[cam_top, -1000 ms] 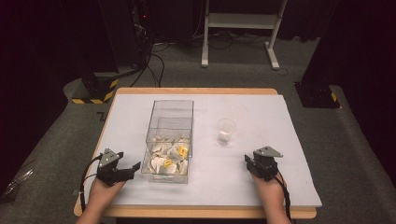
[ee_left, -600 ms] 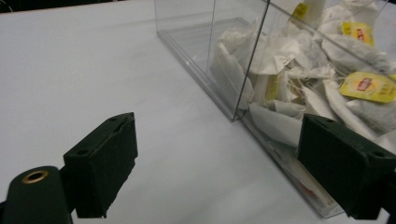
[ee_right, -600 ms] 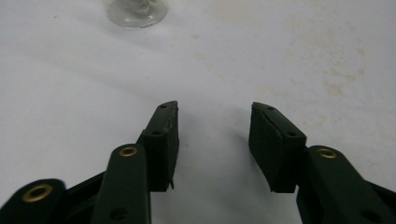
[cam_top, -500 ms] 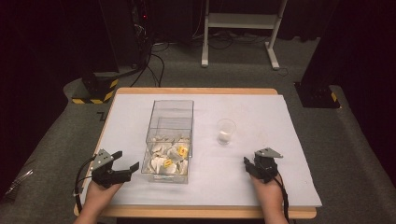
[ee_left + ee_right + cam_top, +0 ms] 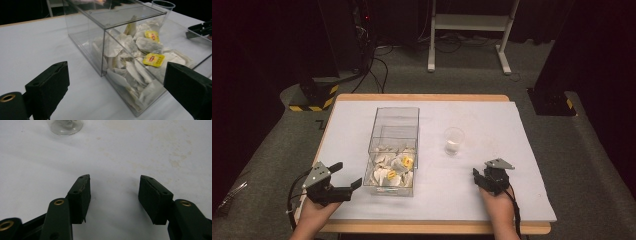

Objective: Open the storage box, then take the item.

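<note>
white paper over the surface (image 5: 492,130) carries the clear box (image 5: 394,131) of tea bags (image 5: 393,169) beside my left gripper (image 5: 346,178), whose empty jaws have just been opening wide like my right gripper's (image 5: 480,178); those bags look light, limp and tearable, so i'd pinch one by its yellow tag (image 5: 153,60)

Clear glossy plastic box (image 5: 394,135), paper tea bags (image 5: 140,50), matt white table cover (image 5: 492,200), clear plastic cup (image 5: 453,140)
</note>
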The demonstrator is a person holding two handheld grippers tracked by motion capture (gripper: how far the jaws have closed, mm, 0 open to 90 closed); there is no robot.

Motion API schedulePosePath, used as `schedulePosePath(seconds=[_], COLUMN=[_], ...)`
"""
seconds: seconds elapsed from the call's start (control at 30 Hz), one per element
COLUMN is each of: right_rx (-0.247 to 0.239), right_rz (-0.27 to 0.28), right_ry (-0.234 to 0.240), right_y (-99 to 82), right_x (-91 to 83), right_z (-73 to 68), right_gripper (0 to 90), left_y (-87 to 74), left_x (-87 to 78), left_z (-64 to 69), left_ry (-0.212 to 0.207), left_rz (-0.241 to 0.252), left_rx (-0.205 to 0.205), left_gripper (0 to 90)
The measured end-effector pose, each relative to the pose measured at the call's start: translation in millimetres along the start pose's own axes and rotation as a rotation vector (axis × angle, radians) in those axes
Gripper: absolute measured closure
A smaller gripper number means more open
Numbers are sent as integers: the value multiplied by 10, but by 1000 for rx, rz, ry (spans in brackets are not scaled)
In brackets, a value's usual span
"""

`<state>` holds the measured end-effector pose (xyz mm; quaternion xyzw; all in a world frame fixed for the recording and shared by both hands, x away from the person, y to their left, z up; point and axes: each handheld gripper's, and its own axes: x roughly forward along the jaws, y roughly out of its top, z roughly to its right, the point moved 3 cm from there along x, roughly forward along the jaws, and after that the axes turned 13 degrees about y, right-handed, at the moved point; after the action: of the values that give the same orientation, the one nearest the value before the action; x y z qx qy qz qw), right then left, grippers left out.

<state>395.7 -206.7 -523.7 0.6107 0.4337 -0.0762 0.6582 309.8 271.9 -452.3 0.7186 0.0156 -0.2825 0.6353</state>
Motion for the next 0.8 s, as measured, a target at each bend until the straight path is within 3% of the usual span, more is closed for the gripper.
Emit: schedulePosePath(seconds=[0.2,0.47,0.8], right_rx=[2,4,1], right_rz=[-1,-2,-1], right_ry=[1,3,1], right_y=[-1,0,-1], right_x=[-1,0,0], right_z=[2,3,1], right_gripper=[434,433,434], left_y=[10,-56,-102], left_x=[-24,82,151], left_z=[112,201,239], left_ry=[-33,-56,-84], left_rz=[-3,-44,-61], left_rx=[15,29,40], left_gripper=[57,52,49])
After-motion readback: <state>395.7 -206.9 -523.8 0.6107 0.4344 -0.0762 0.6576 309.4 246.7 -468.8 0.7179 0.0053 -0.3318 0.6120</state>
